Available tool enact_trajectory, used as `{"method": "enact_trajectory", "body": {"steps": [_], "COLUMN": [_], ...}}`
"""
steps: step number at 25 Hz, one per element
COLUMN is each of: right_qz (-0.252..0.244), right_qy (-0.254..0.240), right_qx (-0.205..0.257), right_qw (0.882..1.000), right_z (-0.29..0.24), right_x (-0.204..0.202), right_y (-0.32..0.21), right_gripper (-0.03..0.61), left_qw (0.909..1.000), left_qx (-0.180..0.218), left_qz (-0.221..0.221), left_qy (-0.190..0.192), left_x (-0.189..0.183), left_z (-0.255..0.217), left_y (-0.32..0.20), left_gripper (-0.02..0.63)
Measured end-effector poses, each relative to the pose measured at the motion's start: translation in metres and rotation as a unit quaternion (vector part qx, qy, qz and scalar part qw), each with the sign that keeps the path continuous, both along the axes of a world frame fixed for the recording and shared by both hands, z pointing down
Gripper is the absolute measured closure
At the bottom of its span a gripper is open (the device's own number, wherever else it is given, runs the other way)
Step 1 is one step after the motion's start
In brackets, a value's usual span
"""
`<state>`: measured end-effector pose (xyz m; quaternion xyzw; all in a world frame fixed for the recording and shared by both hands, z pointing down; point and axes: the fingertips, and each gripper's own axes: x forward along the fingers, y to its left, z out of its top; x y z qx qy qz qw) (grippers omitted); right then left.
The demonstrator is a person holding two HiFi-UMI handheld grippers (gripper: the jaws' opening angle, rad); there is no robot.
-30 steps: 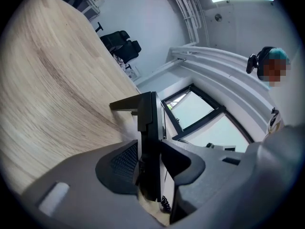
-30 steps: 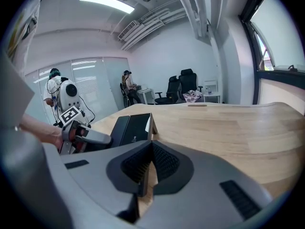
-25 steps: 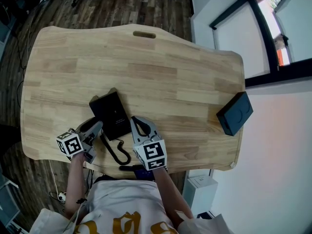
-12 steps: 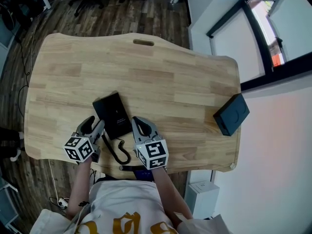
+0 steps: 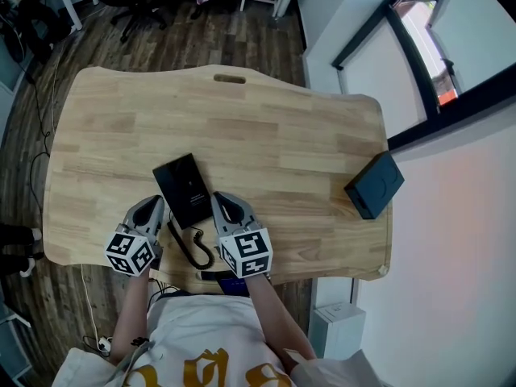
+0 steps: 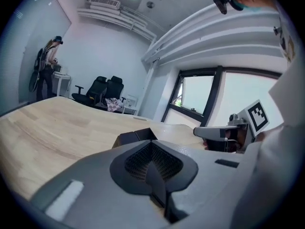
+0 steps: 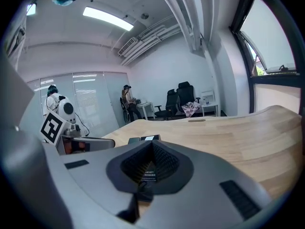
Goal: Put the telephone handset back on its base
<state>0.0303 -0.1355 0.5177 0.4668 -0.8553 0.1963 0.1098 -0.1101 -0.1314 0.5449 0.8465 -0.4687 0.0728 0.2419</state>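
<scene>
The black telephone lies near the table's front edge. Its handset seems to rest along the base's left side, though I cannot make out the join. A coiled cord curls from the phone toward me. My left gripper sits just left of the phone, with its jaws shut on nothing. My right gripper sits just right of the phone, also shut. From each gripper view the telephone shows low beyond the jaws.
A dark square box lies at the table's right edge. The wooden table has a slot handle at its far edge. Office chairs stand on the floor beyond the table. A person stands far off in the room.
The left gripper's jaws stood spread beside the phone half a second ago and are now closed. It has drawn back slightly to the left. The right gripper has barely moved.
</scene>
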Motion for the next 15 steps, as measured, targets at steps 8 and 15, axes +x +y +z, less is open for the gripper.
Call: {"method": "enact_trajectory", "body": {"steps": [8,15], "right_qz": [-0.001,0.004], "right_qy": [0.006,0.018], "right_qx": [0.036,0.059], "right_qw": [0.999,0.998], "right_z": [-0.026,-0.042], "right_x": [-0.007,-0.008], "right_y": [0.010,0.027], "right_gripper": [0.572,0.572], "left_qw": [0.9996,0.9973], "left_qx": [0.022,0.064], "left_qz": [-0.006,-0.006], "left_qy": [0.013,0.035], "left_x": [0.002,0.012], "left_z": [-0.030,-0.074], "left_y": [0.012,0.025], "left_gripper": [0.611,0.611]}}
